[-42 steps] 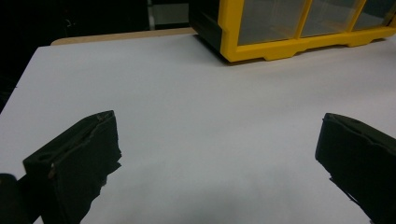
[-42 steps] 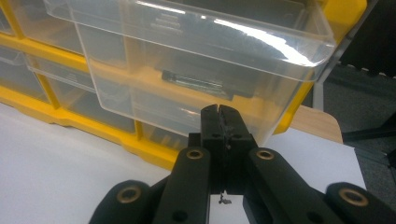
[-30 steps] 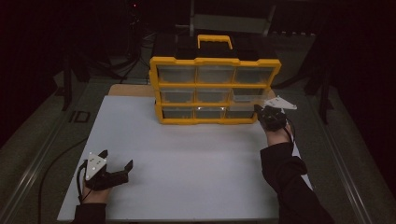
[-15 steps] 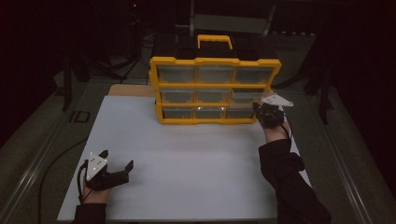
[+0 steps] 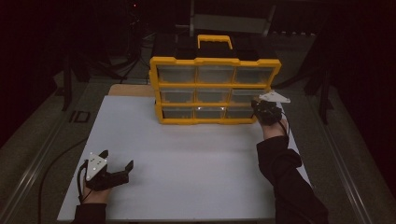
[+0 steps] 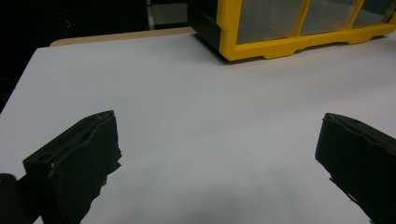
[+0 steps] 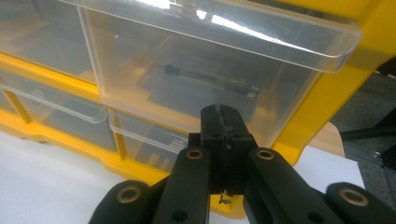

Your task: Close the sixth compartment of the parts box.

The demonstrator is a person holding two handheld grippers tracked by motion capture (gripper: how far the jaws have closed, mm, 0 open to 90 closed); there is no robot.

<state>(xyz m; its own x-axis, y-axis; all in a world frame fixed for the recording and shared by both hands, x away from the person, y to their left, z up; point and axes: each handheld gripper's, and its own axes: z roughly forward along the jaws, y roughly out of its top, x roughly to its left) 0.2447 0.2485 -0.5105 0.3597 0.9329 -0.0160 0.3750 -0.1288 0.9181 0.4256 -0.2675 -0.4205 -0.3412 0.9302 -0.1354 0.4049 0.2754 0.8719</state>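
right gripper (image 7: pixel 223 122) edges a touch higher, jaws pressed together with nothing between, tips at the clear drawer (image 7: pixel 196 70) ahead, likely to hook it; left gripper (image 6: pixel 215 154) waits wide on the tabletop (image 6: pixel 187 102).

The room is dark, the light falling mostly on the white worktop (image 5: pixel 196 158). A strip of bare wood (image 5: pixel 131 90) shows at its far left corner. Grey floor (image 5: pixel 32 135) lies along both long edges, with a pale rail (image 5: pixel 348 179) on the right. Dark stands (image 5: pixel 70 79) and a grey frame (image 5: pixel 231 21) rise beyond the far edge.
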